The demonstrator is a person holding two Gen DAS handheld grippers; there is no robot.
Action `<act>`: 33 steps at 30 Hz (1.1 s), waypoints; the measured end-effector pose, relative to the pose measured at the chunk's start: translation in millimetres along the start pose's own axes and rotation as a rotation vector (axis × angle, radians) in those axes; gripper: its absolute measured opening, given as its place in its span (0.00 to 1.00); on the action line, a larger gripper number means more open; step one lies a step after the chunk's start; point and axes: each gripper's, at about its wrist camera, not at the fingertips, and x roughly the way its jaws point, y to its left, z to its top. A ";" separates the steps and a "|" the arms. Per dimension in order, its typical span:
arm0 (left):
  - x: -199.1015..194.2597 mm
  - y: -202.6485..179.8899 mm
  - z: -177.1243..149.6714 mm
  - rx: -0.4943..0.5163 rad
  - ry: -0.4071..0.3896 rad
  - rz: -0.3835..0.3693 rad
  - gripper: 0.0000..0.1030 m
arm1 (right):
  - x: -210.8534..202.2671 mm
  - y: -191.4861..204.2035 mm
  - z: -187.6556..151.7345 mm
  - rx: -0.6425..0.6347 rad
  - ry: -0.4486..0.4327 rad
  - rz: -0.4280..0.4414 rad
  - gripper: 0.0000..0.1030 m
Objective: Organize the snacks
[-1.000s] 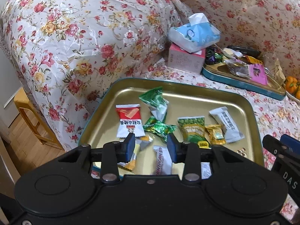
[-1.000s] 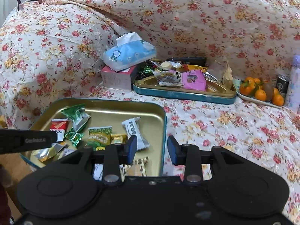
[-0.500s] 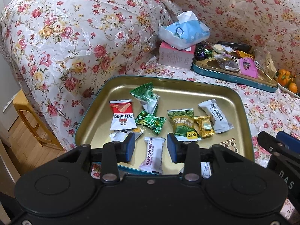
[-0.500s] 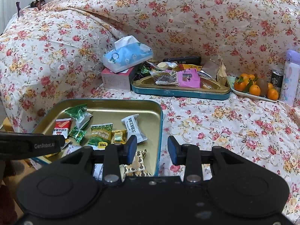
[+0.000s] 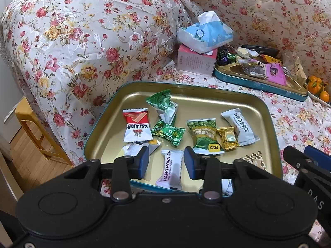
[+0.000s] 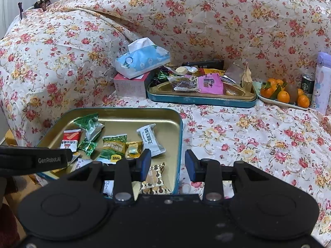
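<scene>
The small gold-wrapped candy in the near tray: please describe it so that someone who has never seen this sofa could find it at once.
On the flowered sofa, take the near gold tray, not the far tray by the tissue pack. Toward its right side, the gold candy lies between the green pea packet and the white packet. It is the only shiny gold wrapper there, and smaller than both neighbours.

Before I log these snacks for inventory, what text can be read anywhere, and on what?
"HAWTHORN SP": white snack packet in the near tray.
"GenRobot.AI": left gripper's arm.
"DAS": right gripper's body.
Chinese print on the red-and-white packet and white packet: not transcribed.
Pink box print: too small.
</scene>
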 end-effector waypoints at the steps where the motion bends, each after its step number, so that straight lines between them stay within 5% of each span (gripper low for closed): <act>1: 0.0 -0.1 -0.1 0.001 0.000 0.000 0.46 | -0.1 0.2 -0.1 -0.001 0.000 0.001 0.36; 33: -0.8 -0.2 -0.3 0.001 0.000 0.002 0.46 | -0.2 1.2 -2.6 -0.009 0.009 0.015 0.36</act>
